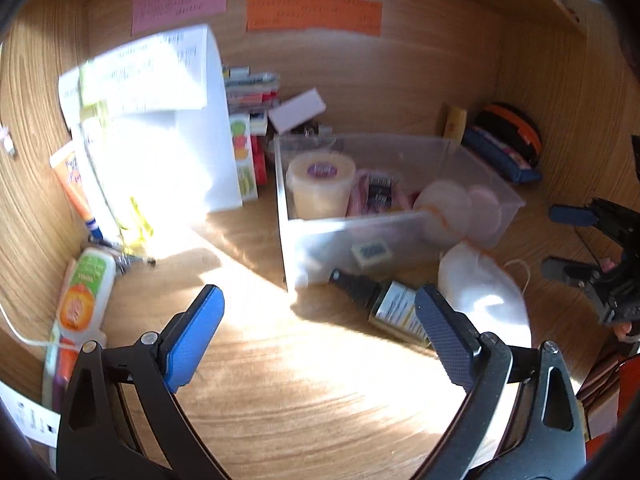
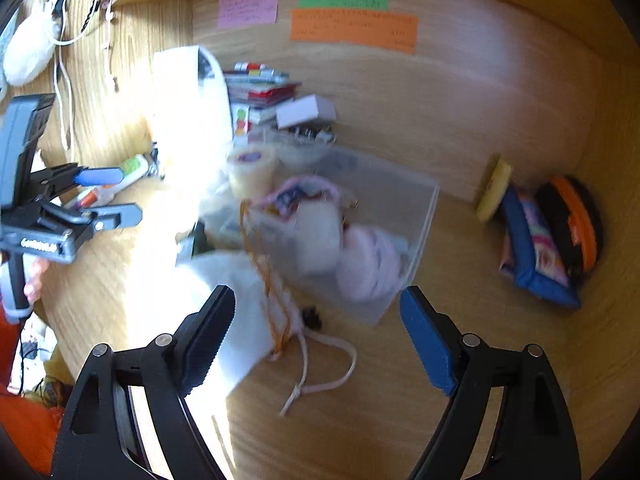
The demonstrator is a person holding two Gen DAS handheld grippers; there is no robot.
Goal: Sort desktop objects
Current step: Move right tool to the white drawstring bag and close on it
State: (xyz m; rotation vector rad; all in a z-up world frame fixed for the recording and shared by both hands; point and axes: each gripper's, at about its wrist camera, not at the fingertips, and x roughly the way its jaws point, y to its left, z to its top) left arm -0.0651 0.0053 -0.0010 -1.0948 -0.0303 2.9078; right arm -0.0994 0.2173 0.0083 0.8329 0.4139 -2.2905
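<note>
Desktop clutter lies loose around a clear plastic bin (image 1: 400,236) that stands near the middle of the wooden desk (image 1: 280,380), and part of the sorting looks done: a tape roll (image 1: 320,188) and some pinkish round pads (image 1: 460,208) already sit inside the bin. Outside it, a dark dropper bottle (image 1: 384,304) lies on its side touching the bin's front wall, and a white face mask (image 1: 484,296) with trailing cords rests just beside the bottle at the bin's near corner. A lotion tube (image 1: 84,288) lies well apart by the left wall. The left gripper (image 1: 320,336) hovers above bare desk with its jaws spread wide, holding nothing, the bottle just ahead of its right finger. The right gripper (image 2: 316,320) is likewise spread wide and empty, hanging over the mask (image 2: 232,308) and its cords. By my reading, the step in hand is choosing the next loose item. Picking up the mask calls for lowering the right gripper and pinching the soft fabric rather than the thin cords, which could slip or snag.
</note>
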